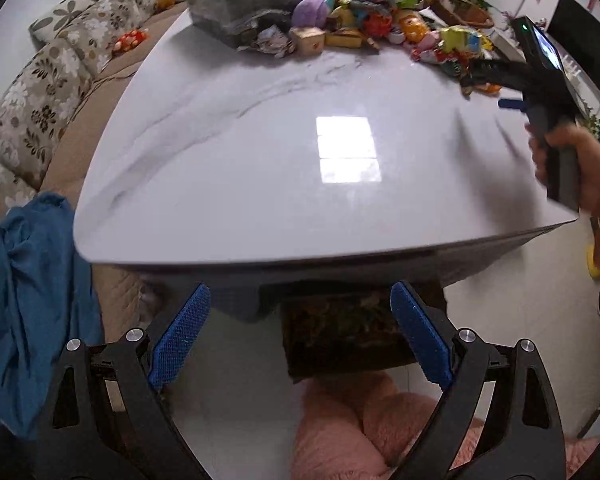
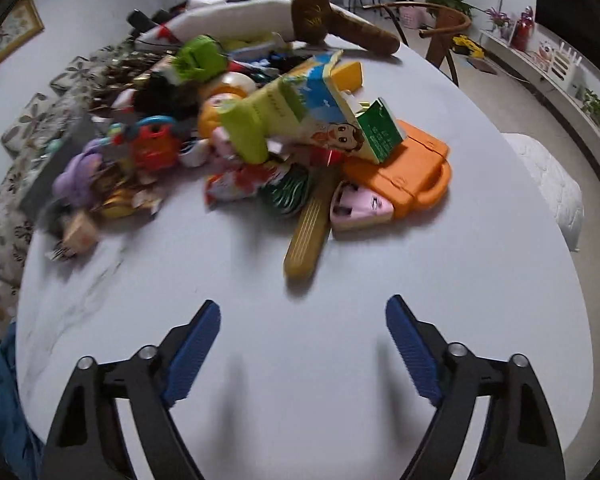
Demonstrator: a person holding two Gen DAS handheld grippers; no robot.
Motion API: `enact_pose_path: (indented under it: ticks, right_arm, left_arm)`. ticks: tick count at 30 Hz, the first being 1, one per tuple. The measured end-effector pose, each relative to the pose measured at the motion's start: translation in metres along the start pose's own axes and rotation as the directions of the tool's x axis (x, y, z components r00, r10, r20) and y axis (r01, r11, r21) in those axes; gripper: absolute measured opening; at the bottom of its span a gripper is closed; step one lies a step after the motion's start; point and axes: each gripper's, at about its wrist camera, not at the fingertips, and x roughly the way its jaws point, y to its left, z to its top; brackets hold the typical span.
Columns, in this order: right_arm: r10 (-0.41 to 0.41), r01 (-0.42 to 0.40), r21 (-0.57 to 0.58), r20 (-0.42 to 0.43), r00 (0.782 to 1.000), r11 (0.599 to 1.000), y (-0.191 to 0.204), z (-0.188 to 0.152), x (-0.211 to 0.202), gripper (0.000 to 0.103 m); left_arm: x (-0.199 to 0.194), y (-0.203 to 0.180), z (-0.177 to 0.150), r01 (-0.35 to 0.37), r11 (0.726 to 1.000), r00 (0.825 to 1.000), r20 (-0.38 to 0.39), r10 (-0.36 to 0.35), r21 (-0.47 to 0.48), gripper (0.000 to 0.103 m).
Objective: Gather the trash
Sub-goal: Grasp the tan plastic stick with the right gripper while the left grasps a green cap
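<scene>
A heap of wrappers, cartons and toys (image 2: 260, 136) covers the far part of the white marble table (image 2: 340, 360). It includes a red-white snack wrapper (image 2: 240, 184), a torn milk carton (image 2: 324, 116), a yellow-brown stick-shaped pack (image 2: 308, 232) and an orange case (image 2: 412, 172). My right gripper (image 2: 302, 344) is open and empty above the bare table, short of the heap. My left gripper (image 1: 300, 332) is open and empty, below and in front of the table's near edge. In the left wrist view the heap (image 1: 360, 20) lies far across the table (image 1: 300, 160), and the right gripper (image 1: 540, 88) is seen at the right, hand-held.
A flowered sofa (image 1: 52, 80) runs along the left with a blue cloth (image 1: 28, 300) on it. A grey box (image 1: 244, 12) stands at the table's far left. A dark bin (image 1: 340, 332) sits under the table. A wooden chair (image 2: 440, 28) is behind.
</scene>
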Motion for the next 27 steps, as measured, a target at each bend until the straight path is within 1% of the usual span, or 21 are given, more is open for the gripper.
enact_pose_path:
  ticks: [3, 4, 5, 6, 7, 8, 11, 12, 13, 14, 15, 16, 18, 20, 23, 25, 27]
  right_arm:
    - [-0.029, 0.029, -0.014, -0.028, 0.999, 0.999, 0.004, 0.013, 0.019, 0.067]
    - [-0.058, 0.058, -0.022, -0.022, 0.998, 0.998, 0.004, 0.017, 0.024, 0.063]
    - [-0.064, 0.064, -0.032, -0.016, 0.998, 0.997, 0.006, 0.02, 0.027, 0.058]
    - [-0.068, 0.068, -0.045, -0.009, 0.998, 0.997, 0.006, 0.023, 0.029, 0.049]
    - [-0.064, 0.063, -0.07, -0.005, 0.998, 0.996, 0.009, 0.024, 0.031, 0.034]
    - [-0.05, 0.049, -0.085, -0.008, 0.999, 0.995, 0.009, 0.024, 0.031, 0.026]
    - [-0.005, 0.003, -0.098, -0.021, 1.0, 0.995, 0.004, 0.01, 0.023, 0.024]
    - [0.01, -0.012, -0.102, -0.024, 1.0, 0.995, -0.001, -0.001, 0.017, 0.02]
    - [0.042, -0.045, -0.094, -0.029, 0.999, 0.995, -0.006, -0.011, 0.011, 0.018]
    - [0.068, -0.07, -0.084, -0.031, 0.997, 0.994, -0.011, -0.019, 0.006, 0.018]
    - [0.095, -0.097, -0.071, -0.037, 0.995, 0.993, -0.019, -0.033, -0.003, 0.018]
    - [0.107, -0.11, -0.065, -0.05, 0.993, 0.992, -0.024, -0.043, -0.006, 0.018]
    - [0.125, -0.128, -0.041, -0.066, 0.99, 0.991, -0.034, -0.061, -0.016, 0.018]
    - [0.174, -0.175, -0.015, -0.054, 0.983, 0.984, -0.045, -0.08, -0.036, 0.018]
    - [0.216, -0.215, 0.021, -0.025, 0.976, 0.976, -0.054, -0.101, -0.064, 0.018]
    - [0.244, -0.243, 0.051, -0.003, 0.97, 0.969, -0.06, -0.108, -0.078, 0.018]
    - [0.268, -0.268, 0.079, 0.013, 0.963, 0.96, -0.067, -0.113, -0.091, 0.018]
  left_arm:
    - [0.001, 0.007, -0.005, -0.026, 0.999, 0.999, -0.023, 0.026, -0.022, 0.09]
    - [0.001, 0.009, -0.005, -0.031, 0.999, 0.999, -0.031, 0.03, -0.029, 0.09]
    - [0.002, 0.01, -0.006, -0.034, 0.999, 0.999, -0.039, 0.033, -0.033, 0.089]
    - [0.003, 0.011, -0.005, -0.036, 0.999, 0.998, -0.047, 0.034, -0.037, 0.089]
    - [0.004, 0.011, -0.005, -0.038, 0.999, 0.998, -0.052, 0.036, -0.036, 0.089]
    - [0.005, 0.009, -0.004, -0.041, 0.999, 0.998, -0.055, 0.039, -0.031, 0.09]
    - [0.007, 0.004, -0.001, -0.04, 0.999, 0.998, -0.058, 0.039, -0.013, 0.089]
    - [0.009, 0.001, 0.002, -0.028, 1.0, 0.998, -0.059, 0.027, -0.01, 0.09]
    - [0.01, -0.001, 0.005, -0.02, 1.0, 0.998, -0.059, 0.019, -0.006, 0.09]
    - [0.012, -0.006, 0.011, -0.012, 1.0, 0.998, -0.056, 0.012, 0.004, 0.09]
    - [0.014, -0.01, 0.017, -0.006, 1.0, 0.999, -0.052, 0.007, 0.015, 0.09]
    - [0.016, -0.013, 0.021, -0.002, 1.0, 0.999, -0.049, 0.004, 0.024, 0.089]
    - [0.023, -0.026, 0.04, 0.015, 0.999, 0.999, -0.044, -0.013, 0.049, 0.089]
    - [0.029, -0.036, 0.057, 0.036, 0.997, 0.999, -0.037, -0.034, 0.066, 0.089]
    - [0.041, -0.061, 0.099, 0.074, 0.992, 0.997, -0.009, -0.074, 0.1, 0.089]
    - [0.049, -0.083, 0.136, 0.09, 0.987, 0.995, 0.034, -0.095, 0.131, 0.089]
    - [0.056, -0.113, 0.176, 0.105, 0.98, 0.988, 0.098, -0.123, 0.169, 0.089]
